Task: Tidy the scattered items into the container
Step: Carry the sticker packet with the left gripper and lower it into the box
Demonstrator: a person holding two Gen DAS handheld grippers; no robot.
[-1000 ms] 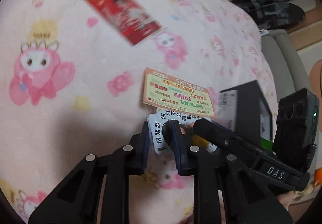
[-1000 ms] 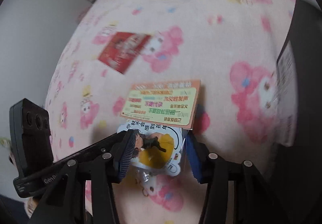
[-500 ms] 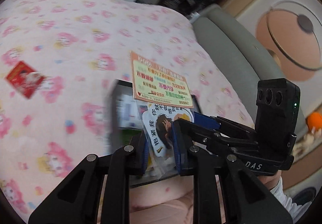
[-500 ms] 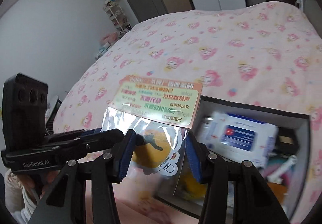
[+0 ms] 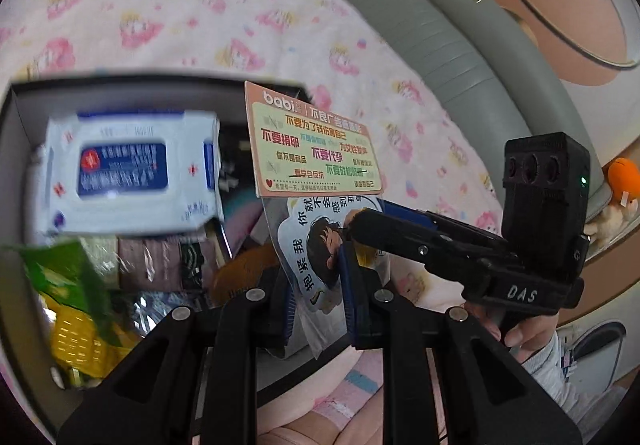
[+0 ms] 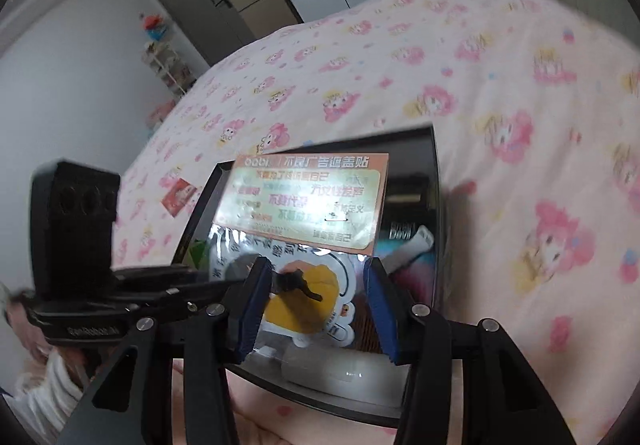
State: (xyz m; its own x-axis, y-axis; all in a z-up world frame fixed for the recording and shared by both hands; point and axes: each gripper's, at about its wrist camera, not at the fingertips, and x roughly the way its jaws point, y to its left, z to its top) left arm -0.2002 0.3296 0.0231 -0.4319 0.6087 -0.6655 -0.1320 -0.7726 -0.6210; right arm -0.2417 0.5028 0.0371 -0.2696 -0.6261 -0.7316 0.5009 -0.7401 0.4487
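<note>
1. My left tongs [image 5: 318,297] are clenched on the lower part of the sticker pack [image 5: 316,181], a clear sleeve with an orange header card on top. It hangs in the air over the near right corner of the black container [image 5: 16,117], not yet inside.

2. My right tongs [image 6: 314,305] sit on the other face of the same pack [image 6: 308,233]. In the right wrist view the blue pads stand apart on either side of the yellow sticker, so I read them as released, steadying at most rather than holding.

3. The container [image 6: 438,205] rests on the pink patterned bed [image 6: 520,85] and is already well filled: a white wipes pack [image 5: 124,169], a green packet [image 5: 60,277] and other bits I cannot make out through the blur.

4. What could go wrong: the pack is flat, light and slippery. If I let go while it hangs over the rim, I judge it could tip outward and slide onto the bedding instead of in.

5. The header card stands tall above my grip. Lowered upright, it may catch on the wall or prop against the wipes and stick out.

6. If the right tongs close as the left opens, the film may crease or be dragged out.

7. A red packet [image 6: 180,195] lies on the bed beyond the container, waiting its turn.
</note>
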